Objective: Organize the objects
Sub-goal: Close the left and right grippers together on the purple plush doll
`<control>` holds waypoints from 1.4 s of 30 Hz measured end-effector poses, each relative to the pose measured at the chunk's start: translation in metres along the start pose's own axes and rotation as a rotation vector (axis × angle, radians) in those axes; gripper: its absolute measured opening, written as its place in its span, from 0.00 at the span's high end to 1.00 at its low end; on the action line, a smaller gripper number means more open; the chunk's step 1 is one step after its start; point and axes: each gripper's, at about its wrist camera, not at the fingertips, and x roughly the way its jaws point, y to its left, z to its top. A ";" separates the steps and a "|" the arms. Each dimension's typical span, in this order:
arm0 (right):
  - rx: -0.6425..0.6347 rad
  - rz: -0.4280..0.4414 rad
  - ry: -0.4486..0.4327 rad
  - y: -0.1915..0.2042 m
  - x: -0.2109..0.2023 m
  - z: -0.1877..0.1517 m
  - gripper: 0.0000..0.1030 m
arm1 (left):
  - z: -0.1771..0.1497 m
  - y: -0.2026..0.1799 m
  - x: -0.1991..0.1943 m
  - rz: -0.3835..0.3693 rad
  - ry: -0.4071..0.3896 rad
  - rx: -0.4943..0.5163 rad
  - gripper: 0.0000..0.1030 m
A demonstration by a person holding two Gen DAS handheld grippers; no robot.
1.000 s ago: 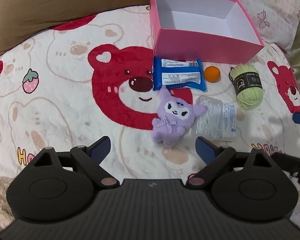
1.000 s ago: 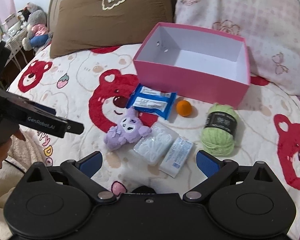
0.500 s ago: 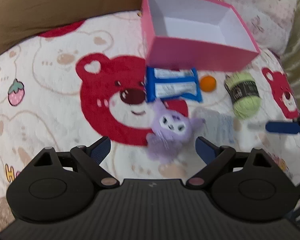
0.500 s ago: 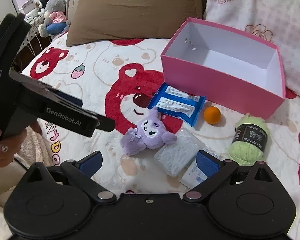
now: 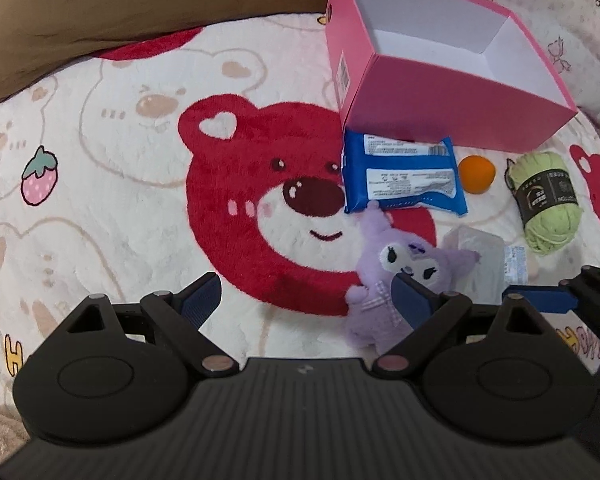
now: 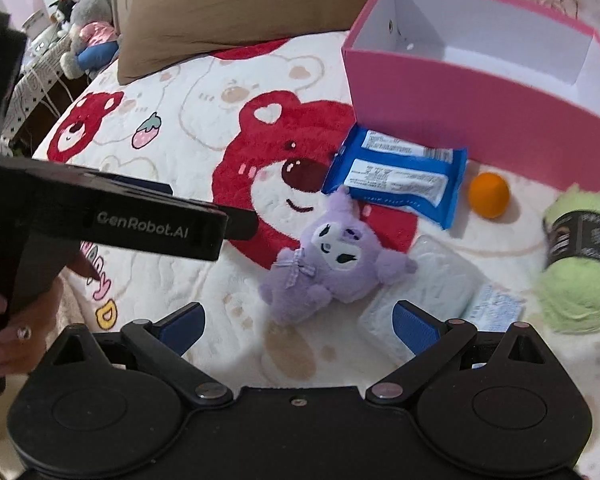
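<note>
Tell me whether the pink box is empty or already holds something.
Empty, as far as visible: the pink box stands open, showing only bare white floor and walls; its near inside corner is hidden.

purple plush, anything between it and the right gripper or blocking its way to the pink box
Nothing visible lies between the open right gripper and the purple plush. Toward the pink box, the blue packet lies flat in between, low enough to lift over.

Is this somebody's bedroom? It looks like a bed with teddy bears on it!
Most likely a bedroom, yes. Everything lies on a fluffy white blanket printed with red bears, a big brown pillow rests at its far end, and stuffed toys sit piled beside the bed.
</note>
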 end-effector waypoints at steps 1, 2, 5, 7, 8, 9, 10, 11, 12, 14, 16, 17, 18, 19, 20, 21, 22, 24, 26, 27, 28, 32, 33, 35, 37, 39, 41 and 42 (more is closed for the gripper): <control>0.006 -0.005 -0.001 0.000 0.004 0.000 0.02 | -0.001 0.000 0.003 0.001 0.001 0.004 0.10; 0.010 -0.013 -0.004 -0.001 0.008 -0.001 0.02 | -0.001 0.000 0.004 -0.001 0.002 0.008 0.09; 0.021 -0.037 -0.025 -0.002 0.018 -0.003 0.02 | -0.002 0.000 0.012 -0.014 0.000 0.021 0.07; 0.031 -0.048 -0.046 -0.004 0.023 -0.005 0.02 | -0.003 0.000 0.016 -0.025 0.002 0.026 0.07; 0.036 -0.059 -0.060 -0.004 0.025 -0.006 0.02 | -0.004 0.000 0.019 -0.033 0.005 0.026 0.06; 0.039 -0.071 -0.072 -0.004 0.027 -0.007 0.02 | -0.005 0.000 0.021 -0.043 0.008 0.026 0.05; 0.037 -0.082 -0.080 -0.005 0.029 -0.008 0.02 | -0.005 0.000 0.022 -0.052 0.010 0.026 0.04; 0.036 -0.091 -0.084 -0.005 0.032 -0.010 0.01 | -0.006 0.001 0.024 -0.060 0.011 0.026 0.04; 0.038 -0.096 -0.084 -0.005 0.034 -0.011 0.01 | -0.006 0.001 0.025 -0.066 0.012 0.026 0.04; 0.039 -0.110 -0.083 -0.006 0.039 -0.013 0.01 | -0.006 0.000 0.028 -0.081 0.027 0.036 0.04; 0.035 -0.129 -0.108 -0.005 0.041 -0.016 0.00 | -0.005 0.001 0.032 -0.117 0.048 0.026 0.05; 0.034 -0.134 -0.122 -0.005 0.041 -0.016 0.00 | -0.005 0.003 0.033 -0.141 0.041 0.011 0.06; 0.038 -0.130 -0.129 -0.004 0.042 -0.016 0.00 | -0.006 0.004 0.033 -0.156 0.032 -0.001 0.06; 0.042 -0.125 -0.138 -0.004 0.042 -0.016 0.00 | -0.006 0.006 0.033 -0.164 0.029 -0.012 0.06; 0.047 -0.117 -0.145 -0.004 0.042 -0.016 0.00 | -0.005 0.006 0.034 -0.168 0.029 -0.016 0.06; 0.050 -0.101 -0.149 -0.003 0.042 -0.016 0.00 | -0.005 0.007 0.034 -0.170 0.024 -0.015 0.06; 0.044 -0.092 -0.152 -0.002 0.042 -0.017 0.00 | -0.004 0.008 0.033 -0.164 0.016 -0.012 0.06; 0.010 -0.087 -0.159 0.003 0.044 -0.019 0.01 | -0.005 0.009 0.034 -0.133 -0.006 -0.014 0.05; -0.021 -0.096 -0.161 0.007 0.047 -0.020 0.00 | -0.005 0.010 0.037 -0.130 -0.012 -0.015 0.05; -0.032 -0.098 -0.160 0.009 0.049 -0.020 0.00 | -0.005 0.012 0.039 -0.140 -0.008 -0.014 0.04; -0.036 -0.095 -0.154 0.010 0.050 -0.018 0.01 | -0.005 0.012 0.042 -0.150 -0.005 -0.013 0.04; 0.029 -0.054 -0.132 0.011 0.049 -0.008 0.04 | -0.008 0.011 0.051 -0.176 0.009 -0.001 0.04; 0.045 -0.055 -0.127 0.011 0.050 -0.008 0.04 | -0.008 0.010 0.052 -0.188 0.009 0.000 0.04; 0.079 -0.052 -0.114 0.010 0.054 -0.008 0.04 | -0.008 0.008 0.054 -0.207 0.012 0.018 0.04; 0.092 -0.053 -0.110 0.011 0.056 -0.010 0.04 | -0.008 0.005 0.054 -0.223 0.001 0.047 0.04; 0.082 -0.066 -0.109 0.013 0.058 -0.009 0.04 | -0.006 0.003 0.054 -0.240 -0.007 0.062 0.04; 0.105 -0.073 -0.105 0.008 0.061 -0.008 0.04 | -0.005 0.003 0.057 -0.241 -0.008 0.058 0.07; 0.128 -0.061 -0.101 0.003 0.063 -0.007 0.04 | -0.004 0.004 0.059 -0.235 -0.005 0.048 0.08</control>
